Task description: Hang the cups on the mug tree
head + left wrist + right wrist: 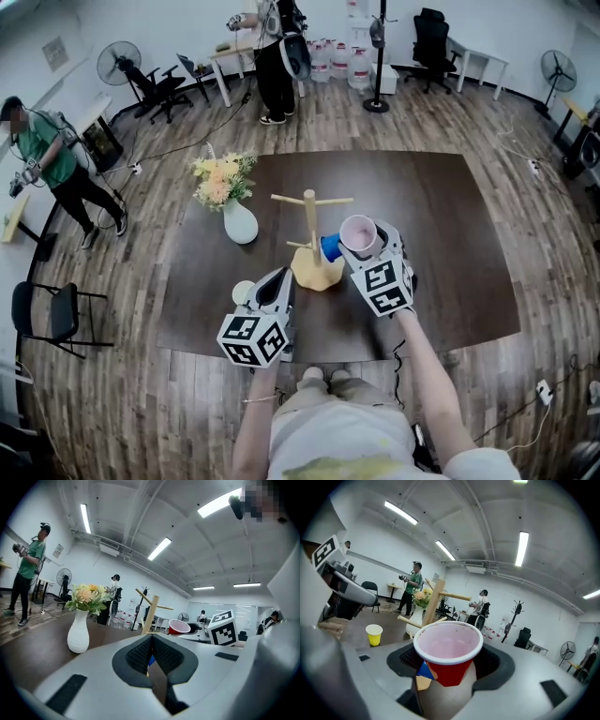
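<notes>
Right hand-held gripper (449, 663): clamped on the red cup (447, 645); both pads press on the cup's lower wall.
Red cup: upright between the right jaws, mouth up, white rim, pale inside; held clear of the bench (450, 244).
Left hand-held gripper (151, 639): jaws together at the tips, nothing between them; held low over the near edge of the bench, to the left of the right hand-held gripper.
Mug tree (310, 236): straight ahead of both hand-held grippers, between their tips; wooden post on a round base, upper pegs bare. It stands just beyond and left of the held red cup, and no contact between the two can be seen.
Blue cup (329, 247): just ahead of the right hand-held gripper, below the red cup and against the lower part of the post; whether it hangs on a peg cannot be told.
Yellow cup (243, 292): upright on the bench, just beside the left hand-held gripper's tip, on its left.
Vase (78, 631): white, holding flowers; ahead and to the left of the left hand-held gripper, apart from the mug tree.
Background: persons stand on the wooden floor beyond the bench.
</notes>
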A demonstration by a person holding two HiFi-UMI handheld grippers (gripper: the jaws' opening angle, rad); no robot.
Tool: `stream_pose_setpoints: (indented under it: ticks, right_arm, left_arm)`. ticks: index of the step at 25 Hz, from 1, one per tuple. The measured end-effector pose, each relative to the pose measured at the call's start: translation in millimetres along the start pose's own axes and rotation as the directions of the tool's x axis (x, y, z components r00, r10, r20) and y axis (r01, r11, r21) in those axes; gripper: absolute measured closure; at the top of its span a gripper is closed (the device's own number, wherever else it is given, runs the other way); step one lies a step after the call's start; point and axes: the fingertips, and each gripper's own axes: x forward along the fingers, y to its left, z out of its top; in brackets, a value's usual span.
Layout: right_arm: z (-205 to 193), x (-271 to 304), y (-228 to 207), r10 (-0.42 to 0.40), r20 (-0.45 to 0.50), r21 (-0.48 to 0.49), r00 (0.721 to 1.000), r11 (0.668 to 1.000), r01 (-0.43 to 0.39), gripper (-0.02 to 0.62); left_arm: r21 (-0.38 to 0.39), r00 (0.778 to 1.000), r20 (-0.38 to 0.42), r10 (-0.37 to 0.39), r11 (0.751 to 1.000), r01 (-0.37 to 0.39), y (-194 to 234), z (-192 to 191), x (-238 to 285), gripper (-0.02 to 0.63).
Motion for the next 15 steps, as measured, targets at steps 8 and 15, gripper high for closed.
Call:
stream_pose_setpoints:
  ticks: [8,15]
  right_arm:
    - [9,11,-22,-0.092,-0.065,-0.091,0.994,0.992,0.086,0.282]
    - [22,13,-31,-0.154,-0.087,-0.184,0.984,0.973,0.136,0.282]
  left_arm:
    - [0.025,0.997,-0.023,-0.079,0.996,0.08,6,10,10,0.583]
    - [0.034,0.99,-0.04,-0.139,0.99,0.14,4,13,15,0.583]
